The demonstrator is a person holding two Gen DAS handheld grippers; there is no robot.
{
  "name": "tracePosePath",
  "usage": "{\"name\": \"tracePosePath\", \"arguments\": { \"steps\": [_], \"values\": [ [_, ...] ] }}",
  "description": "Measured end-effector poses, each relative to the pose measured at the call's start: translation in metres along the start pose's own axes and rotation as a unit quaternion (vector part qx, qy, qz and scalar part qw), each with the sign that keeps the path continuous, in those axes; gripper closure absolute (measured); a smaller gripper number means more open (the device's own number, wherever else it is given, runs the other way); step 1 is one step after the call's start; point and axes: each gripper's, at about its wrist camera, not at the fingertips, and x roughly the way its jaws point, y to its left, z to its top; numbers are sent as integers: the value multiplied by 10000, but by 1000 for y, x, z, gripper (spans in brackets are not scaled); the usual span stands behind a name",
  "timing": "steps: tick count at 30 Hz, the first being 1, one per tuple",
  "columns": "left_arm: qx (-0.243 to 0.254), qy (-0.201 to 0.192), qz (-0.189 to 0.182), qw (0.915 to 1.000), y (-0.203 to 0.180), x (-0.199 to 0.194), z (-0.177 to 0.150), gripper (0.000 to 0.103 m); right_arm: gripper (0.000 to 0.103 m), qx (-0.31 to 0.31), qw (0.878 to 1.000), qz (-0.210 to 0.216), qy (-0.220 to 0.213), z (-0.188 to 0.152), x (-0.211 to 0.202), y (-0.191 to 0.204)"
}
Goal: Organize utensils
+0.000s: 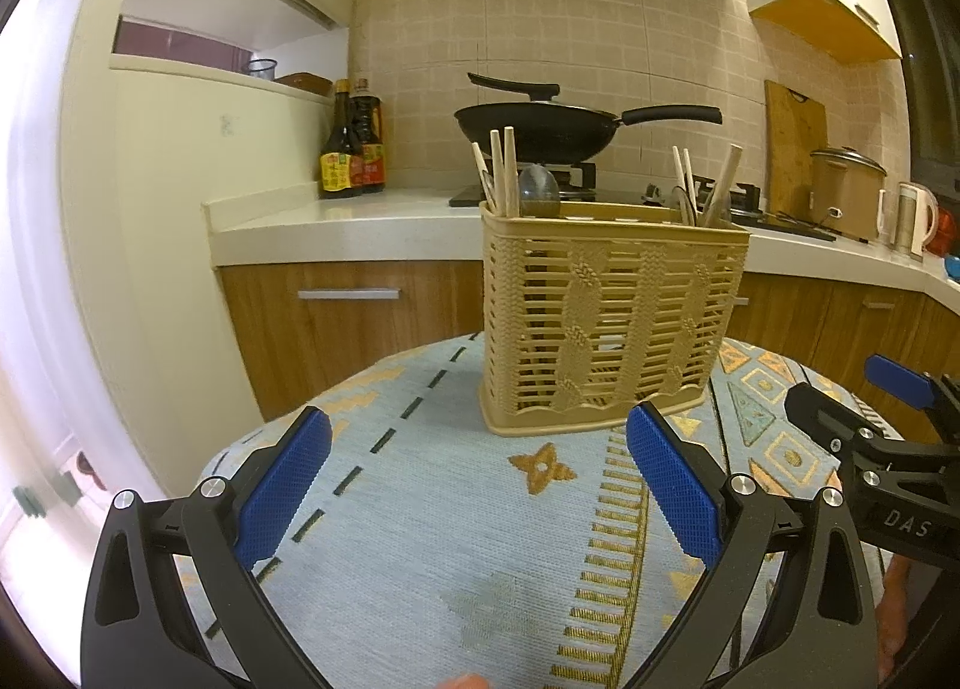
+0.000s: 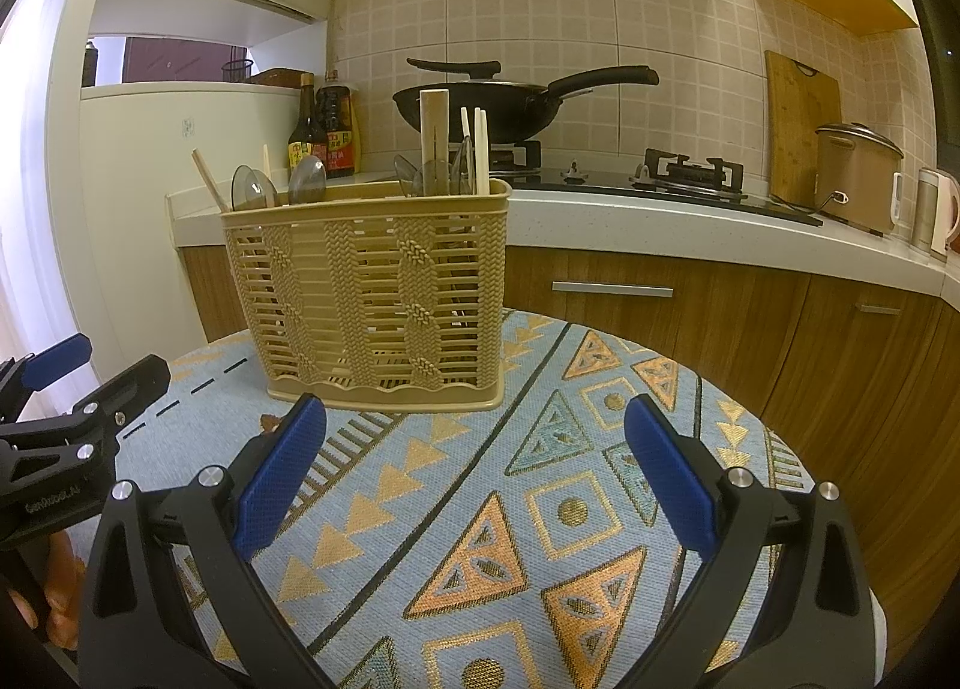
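A tan woven-look plastic utensil basket (image 1: 606, 323) (image 2: 372, 293) stands upright at the far side of a round table. Wooden chopsticks (image 1: 503, 167) (image 2: 480, 149) and clear plastic spoons (image 1: 538, 186) (image 2: 307, 179) stick up from its compartments, and a flat wooden spatula handle (image 2: 433, 140) rises in the right wrist view. My left gripper (image 1: 477, 437) is open, empty, just short of the basket. My right gripper (image 2: 474, 425) is open too, empty, with the basket ahead to its left. Each gripper shows at the edge of the other's view.
The table wears a pale blue cloth with orange geometric patterns (image 2: 540, 509). Behind it runs a kitchen counter (image 1: 360, 209) with sauce bottles (image 1: 351, 149), a black wok (image 1: 534, 128) on a gas stove, a cutting board (image 2: 801, 119), a rice cooker (image 2: 855, 179) and a kettle (image 2: 936, 209).
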Motion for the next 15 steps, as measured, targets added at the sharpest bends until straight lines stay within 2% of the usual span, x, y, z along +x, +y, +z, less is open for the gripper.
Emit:
{"name": "tracePosePath", "arguments": {
  "steps": [7, 15],
  "values": [
    [64, -470, 194, 9987, 0, -15, -2, 8, 8, 19, 10000, -25, -37, -2, 0, -1],
    [-25, -487, 209, 9986, 9, -17, 3, 8, 8, -26, 9998, -68, -199, -3, -7, 0]
  ]
}}
